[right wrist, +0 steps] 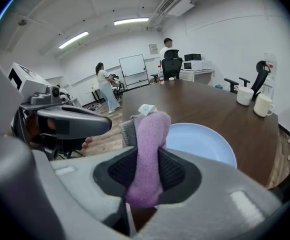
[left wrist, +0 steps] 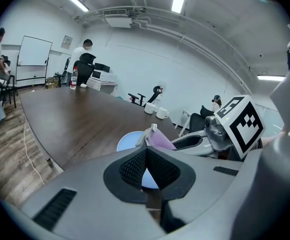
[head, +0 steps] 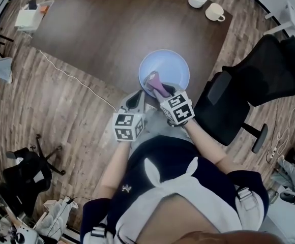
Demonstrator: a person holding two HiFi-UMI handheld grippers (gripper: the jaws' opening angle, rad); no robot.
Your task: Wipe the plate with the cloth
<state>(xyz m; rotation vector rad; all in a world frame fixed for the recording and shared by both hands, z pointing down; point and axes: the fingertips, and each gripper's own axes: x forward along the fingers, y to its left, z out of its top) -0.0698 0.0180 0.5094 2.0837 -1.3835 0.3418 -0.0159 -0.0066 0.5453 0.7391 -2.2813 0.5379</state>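
At the left, the left gripper (head: 136, 99) is clenched on nothing, just short of the plate (head: 174, 64); so nothing steadies the plate, which sits near the table (head: 101, 29) edge closest to the person; a firm wipe could skid it, perhaps off that edge; to the right, the right gripper (right wrist: 147, 170) clamps a narrow fold of cloth (right wrist: 150, 139) over the plate's near rim; drag may pull the cloth loose, or let bare jaw tips scrape the plate.
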